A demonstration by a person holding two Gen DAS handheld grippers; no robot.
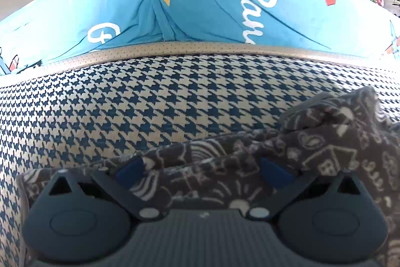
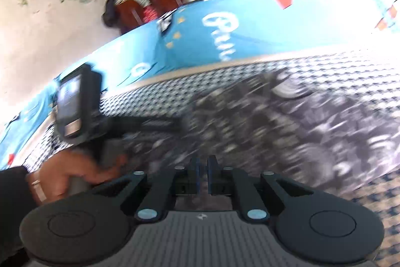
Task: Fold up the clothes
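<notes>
The garment [image 1: 312,157] is a dark grey cloth printed all over with small white line drawings: houses, hearts, arcs and sunbursts. It lies crumpled on a blue-and-cream houndstooth cover [image 1: 150,101], bunched into loose folds, with one raised ridge running from lower left to upper right in the left wrist view. Beyond the cover's dotted beige edging lies a bright blue sheet [image 1: 212,4] with white script lettering and orange triangles.

The left gripper [image 1: 203,173] sits low over the near edge of the garment. Its jaws stand wide apart, with the blue-padded fingertips [image 1: 130,170] spread on either side of a fold; cloth lies between them, but nothing is clamped.

The right wrist view is heavily blurred. The right gripper [image 2: 202,167] has its jaws drawn almost together, a narrow gap showing between them; whether any cloth is pinched there cannot be told. The garment spreads ahead of it as a grey smear. At the left a hand [image 2: 72,177] grips the other tool's handle.
</notes>
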